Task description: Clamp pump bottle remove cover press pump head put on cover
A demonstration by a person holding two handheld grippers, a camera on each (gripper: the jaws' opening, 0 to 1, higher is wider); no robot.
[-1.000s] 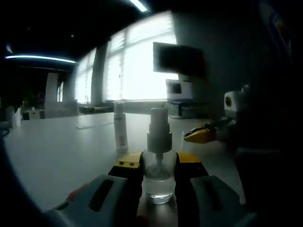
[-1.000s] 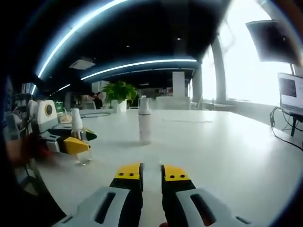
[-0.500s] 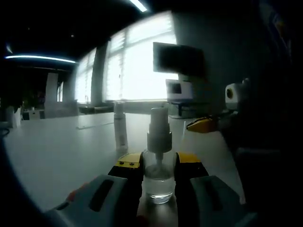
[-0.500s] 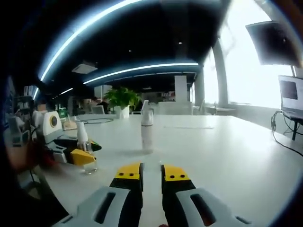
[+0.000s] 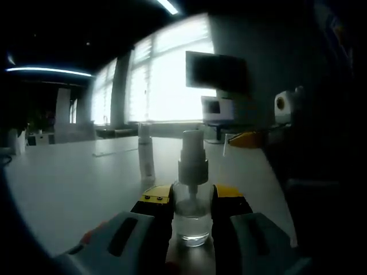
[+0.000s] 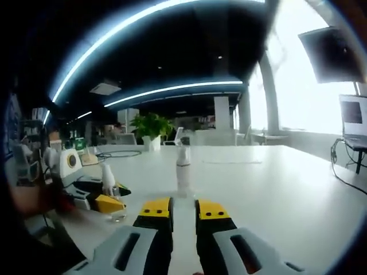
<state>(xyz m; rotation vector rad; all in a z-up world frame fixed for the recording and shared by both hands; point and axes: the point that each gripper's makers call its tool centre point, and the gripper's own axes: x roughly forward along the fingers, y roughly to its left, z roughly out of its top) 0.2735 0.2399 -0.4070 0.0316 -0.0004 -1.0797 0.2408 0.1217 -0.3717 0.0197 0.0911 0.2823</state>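
The left tool (image 5: 192, 209) has its two yellow tips squeezed tight on the pump bottle (image 5: 192, 215), one tip on each side of the clear round bottom part. The bottle stands up straight on the white bench (image 5: 69, 189), close to the edge.

The bottle is small and clear, with a little water in it, so it is likely light. It looks hard and smooth, so it may slip or tip over if pushed from the top. Holding it low down, as now, should keep it steady.

On top sits the tall clear cover (image 5: 192, 148) over the pump head. It is thin and smooth. A good place to grab it is around its sides, near the middle, then pull straight up.

The right tool (image 6: 183, 213) holds nothing. Its tips have a small gap between them. It hangs above the bench, well apart from the bottle.

Farther back on the bench stands another white bottle (image 6: 183, 172).
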